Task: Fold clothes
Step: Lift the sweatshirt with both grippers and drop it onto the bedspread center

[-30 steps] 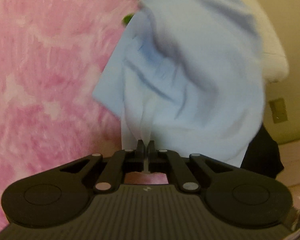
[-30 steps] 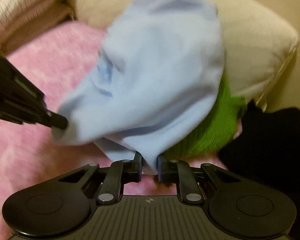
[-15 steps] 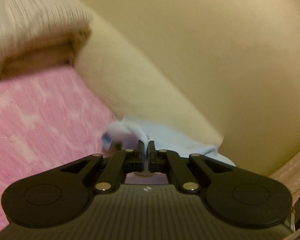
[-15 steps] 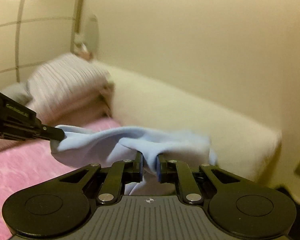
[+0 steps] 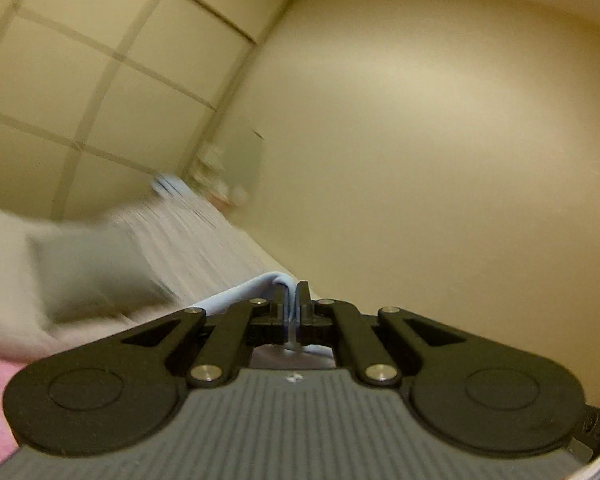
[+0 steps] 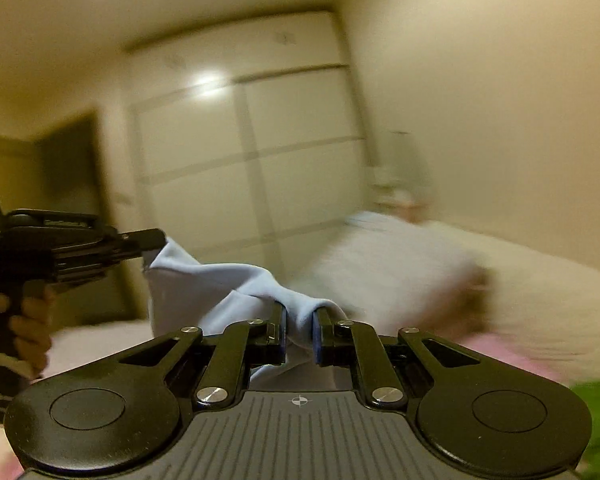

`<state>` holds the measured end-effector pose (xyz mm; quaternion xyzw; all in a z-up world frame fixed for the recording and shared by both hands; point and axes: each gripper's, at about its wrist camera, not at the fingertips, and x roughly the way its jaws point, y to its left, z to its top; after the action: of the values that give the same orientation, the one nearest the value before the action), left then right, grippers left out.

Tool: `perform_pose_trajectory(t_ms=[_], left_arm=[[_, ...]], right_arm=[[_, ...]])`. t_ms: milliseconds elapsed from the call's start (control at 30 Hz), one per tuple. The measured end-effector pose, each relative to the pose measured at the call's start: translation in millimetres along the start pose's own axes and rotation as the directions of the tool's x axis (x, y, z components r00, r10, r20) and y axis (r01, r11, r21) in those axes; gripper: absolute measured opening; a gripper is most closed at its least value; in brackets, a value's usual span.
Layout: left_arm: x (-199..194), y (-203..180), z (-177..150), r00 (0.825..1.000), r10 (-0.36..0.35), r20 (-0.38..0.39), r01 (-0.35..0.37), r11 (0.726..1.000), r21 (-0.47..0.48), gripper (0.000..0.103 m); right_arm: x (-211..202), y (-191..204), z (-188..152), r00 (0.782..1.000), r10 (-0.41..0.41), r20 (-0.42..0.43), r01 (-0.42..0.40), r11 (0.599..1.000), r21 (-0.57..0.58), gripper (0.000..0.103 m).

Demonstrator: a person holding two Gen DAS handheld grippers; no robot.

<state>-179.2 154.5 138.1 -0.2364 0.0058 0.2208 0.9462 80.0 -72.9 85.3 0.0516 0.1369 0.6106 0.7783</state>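
Above the bed with the pink fuzzy blanket (image 6: 512,356), the soft light-blue cloth garment (image 6: 220,292) hangs stretched between both tools. At one corner the left gripper (image 5: 291,292) is closed tight on a thin fold of it. The right gripper (image 6: 300,320) pinches a thicker bunch of the same garment. A person's hand (image 6: 28,320) holds the left tool's handle. Behind stand a pale wardrobe (image 6: 252,152) and white pillows (image 6: 400,264).

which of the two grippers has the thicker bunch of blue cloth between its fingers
The right gripper: a fat fold of the blue cloth fills its gap. The left gripper pinches only a thin edge.
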Motion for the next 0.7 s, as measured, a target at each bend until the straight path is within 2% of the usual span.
perform_pose_trajectory(t_ms=[33, 100, 167, 200, 267, 300, 333, 367, 433, 467, 533, 633, 667, 700], left_arm=[[-18.1, 1.6, 12.3, 1.0, 0.027, 0.014, -0.027, 1.0, 0.015, 0.0], [-41.8, 4.1, 34.5, 0.997, 0.074, 0.027, -0.075, 0.997, 0.033, 0.0], [-51.3, 8.7, 47.3, 0.998, 0.061, 0.001, -0.061, 0.997, 0.052, 0.001], [-46.8, 10.4, 49.6, 0.997, 0.047, -0.056, -0.044, 0.997, 0.061, 0.001], [-25.9, 18.5, 38.9, 0.975, 0.084, -0.207, -0.075, 0.996, 0.047, 0.008], [-16.1, 21.5, 26.9, 0.951, 0.127, -0.28, -0.113, 0.991, 0.065, 0.008], [-14.3, 25.0, 10.8, 0.928, 0.196, -0.315, -0.175, 0.98, 0.096, 0.008], [-13.0, 28.6, -5.5, 0.9, 0.266, -0.345, -0.235, 0.963, 0.13, 0.008], [-15.8, 37.0, -40.1, 0.835, 0.386, -0.392, -0.341, 0.922, 0.18, 0.008], [-22.4, 43.7, -57.3, 0.806, 0.424, -0.413, -0.386, 0.905, 0.177, 0.009], [-39.7, 63.9, -97.4, 0.733, 0.484, -0.478, -0.483, 0.865, 0.135, 0.009], [-79.3, 87.2, -150.9, 0.622, 0.541, -0.565, -0.608, 0.79, 0.087, 0.009], [-89.5, 93.2, -167.7, 0.585, 0.557, -0.589, -0.642, 0.762, 0.083, 0.009], [-103.3, 93.7, -181.8, 0.559, 0.571, -0.602, -0.662, 0.744, 0.09, 0.009]], right_arm=[[2.4, 16.4, 4.9, 0.999, 0.05, 0.014, -0.05, 0.999, 0.018, 0.011], [4.3, 37.4, 13.5, 0.994, 0.1, 0.04, -0.103, 0.992, 0.078, 0.011], [7.4, 54.4, 20.6, 0.992, 0.109, 0.057, -0.117, 0.981, 0.154, 0.011], [8.9, 57.6, 24.4, 0.996, 0.078, 0.05, -0.087, 0.976, 0.198, 0.011], [16.0, 56.5, 22.2, 0.999, -0.042, -0.035, 0.051, 0.953, 0.299, 0.011], [26.7, 51.9, 16.2, 0.985, -0.109, -0.136, 0.147, 0.942, 0.303, 0.013], [37.5, 47.3, 10.1, 0.956, -0.174, -0.237, 0.241, 0.924, 0.297, 0.014], [45.7, 42.9, 3.1, 0.92, -0.22, -0.324, 0.315, 0.908, 0.277, 0.022], [47.1, 34.7, -17.1, 0.873, -0.227, -0.432, 0.34, 0.918, 0.204, 0.023], [47.8, 30.7, -27.1, 0.844, -0.232, -0.483, 0.349, 0.922, 0.167, 0.026], [46.5, 24.2, -48.8, 0.781, -0.244, -0.574, 0.356, 0.93, 0.089, 0.03], [16.7, 33.3, -98.0, 0.716, -0.254, -0.65, 0.309, 0.951, -0.032, 0.033], [5.8, 38.5, -117.1, 0.703, -0.247, -0.667, 0.277, 0.959, -0.063, 0.034], [-2.9, 43.4, -133.2, 0.692, -0.239, -0.682, 0.243, 0.966, -0.092, 0.034]])
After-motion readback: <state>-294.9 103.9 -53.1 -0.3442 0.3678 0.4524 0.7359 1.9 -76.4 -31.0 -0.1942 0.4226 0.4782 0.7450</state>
